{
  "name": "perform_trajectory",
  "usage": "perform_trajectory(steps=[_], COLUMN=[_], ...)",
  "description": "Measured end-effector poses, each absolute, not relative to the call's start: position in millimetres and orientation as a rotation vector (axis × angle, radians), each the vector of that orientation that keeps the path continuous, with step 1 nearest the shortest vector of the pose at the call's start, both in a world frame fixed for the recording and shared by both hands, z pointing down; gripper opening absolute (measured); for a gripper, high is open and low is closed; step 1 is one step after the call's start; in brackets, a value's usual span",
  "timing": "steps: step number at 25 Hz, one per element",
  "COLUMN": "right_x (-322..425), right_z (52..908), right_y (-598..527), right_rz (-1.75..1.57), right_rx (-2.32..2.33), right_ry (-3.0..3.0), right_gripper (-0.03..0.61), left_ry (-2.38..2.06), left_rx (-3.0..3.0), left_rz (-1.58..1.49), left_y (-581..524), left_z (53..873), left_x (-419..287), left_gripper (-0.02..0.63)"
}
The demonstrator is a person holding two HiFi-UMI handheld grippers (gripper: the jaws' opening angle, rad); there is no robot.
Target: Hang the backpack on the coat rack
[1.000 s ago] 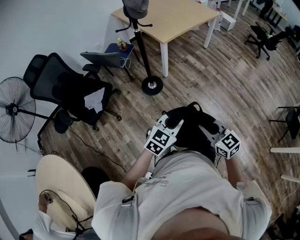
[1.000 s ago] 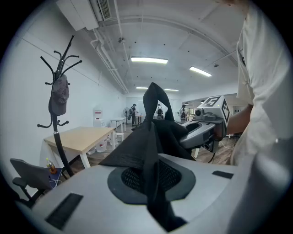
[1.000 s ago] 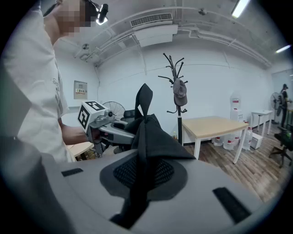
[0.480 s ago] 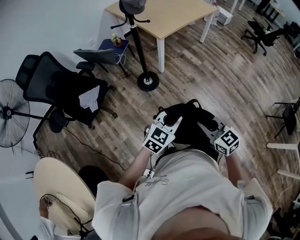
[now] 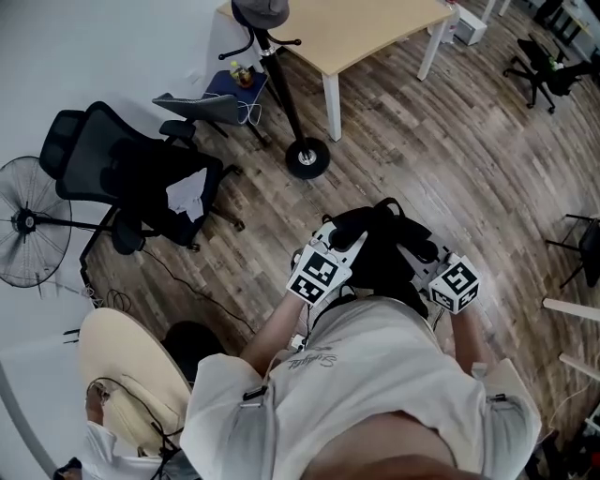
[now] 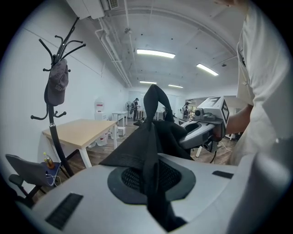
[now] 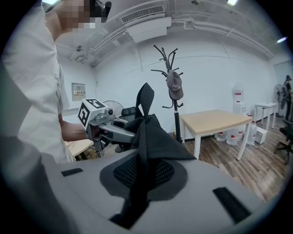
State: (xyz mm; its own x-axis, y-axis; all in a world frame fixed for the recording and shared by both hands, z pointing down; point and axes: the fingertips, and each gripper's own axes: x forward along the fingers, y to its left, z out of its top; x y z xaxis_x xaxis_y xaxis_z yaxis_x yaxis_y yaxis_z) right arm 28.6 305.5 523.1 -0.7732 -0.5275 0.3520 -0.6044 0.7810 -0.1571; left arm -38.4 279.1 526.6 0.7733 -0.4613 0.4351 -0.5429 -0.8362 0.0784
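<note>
The black backpack (image 5: 380, 251) hangs in front of the person, held up between both grippers. My left gripper (image 5: 345, 242) is shut on a fold of its fabric (image 6: 153, 151), which runs down between the jaws. My right gripper (image 5: 419, 249) is shut on another fold (image 7: 145, 137) on the opposite side. Each gripper shows in the other's view: the right gripper (image 6: 201, 130) and the left gripper (image 7: 107, 125). The black coat rack (image 5: 284, 89) stands beyond on a round base (image 5: 307, 157), with a grey cap (image 6: 57, 82) on one hook. Its upper hooks (image 7: 165, 57) are bare.
A light wooden table (image 5: 352, 28) stands just behind the rack. A black office chair (image 5: 131, 178) and a floor fan (image 5: 28, 223) are at the left, with a cable on the floor. A round table (image 5: 122, 366) is at the lower left. A small blue stool (image 5: 232, 86) stands by the rack.
Both grippers and the backpack between them have shifted a little across the floor together with the person. The room has slid slightly in the head view. Both grips look unchanged.
</note>
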Motion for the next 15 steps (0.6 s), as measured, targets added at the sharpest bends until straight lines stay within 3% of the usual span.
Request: perform_trajectory(steps=[15], right_x=[115], right_z=[521], right_y=[179], right_rz=[0.192], right_rx=[0.788], right_ry=[-2.787], right_gripper=[0.029], left_ry=[-0.907], left_rx=[2.765], left_rz=[0.628], left_y=[155], left_z=[522], left_x=[45], left_gripper=[0.044])
